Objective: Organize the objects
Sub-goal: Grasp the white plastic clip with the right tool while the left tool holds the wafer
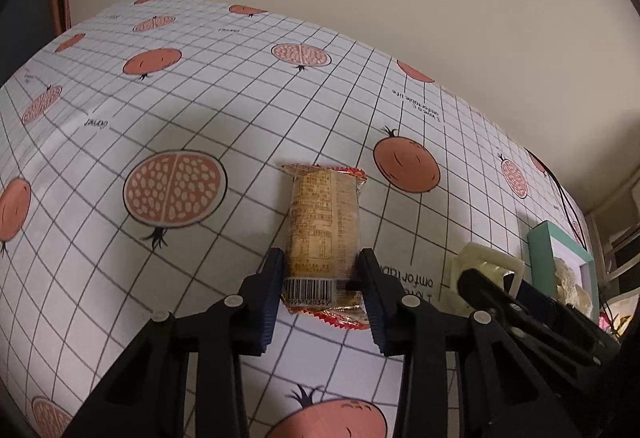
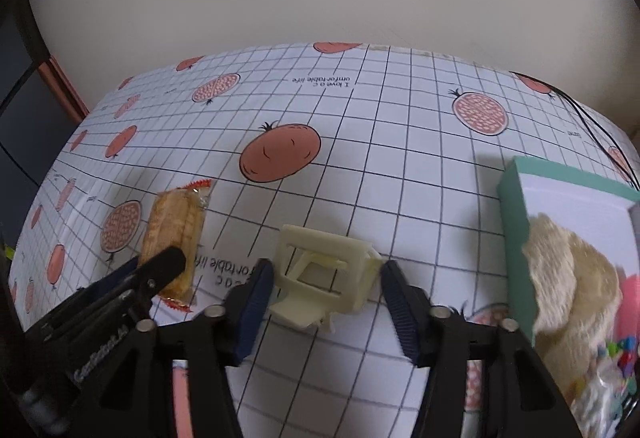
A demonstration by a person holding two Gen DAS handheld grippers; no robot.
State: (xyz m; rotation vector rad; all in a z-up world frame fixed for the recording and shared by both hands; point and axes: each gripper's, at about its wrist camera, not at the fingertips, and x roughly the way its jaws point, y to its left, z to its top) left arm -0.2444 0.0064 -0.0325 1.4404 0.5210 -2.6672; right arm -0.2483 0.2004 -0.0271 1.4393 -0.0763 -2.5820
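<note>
My left gripper (image 1: pixel 320 278) has its fingers clenched on the snack pack (image 1: pixel 322 230), which lies on the table (image 1: pixel 200 109). My right gripper (image 2: pixel 326 298) is released around the cream plastic clip (image 2: pixel 320 278) (teal box (image 2: pixel 516 222) beside it).

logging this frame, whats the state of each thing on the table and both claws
snack packet: sealed, flat on the tablecloth, barcode side up, squeezed between the left claw's pads
left claw: shut on the packet
cream plastic clip: lying on the cloth, not gripped
right claw: open, straddling the clip
teal box: open-topped, holds a plush toy
</note>
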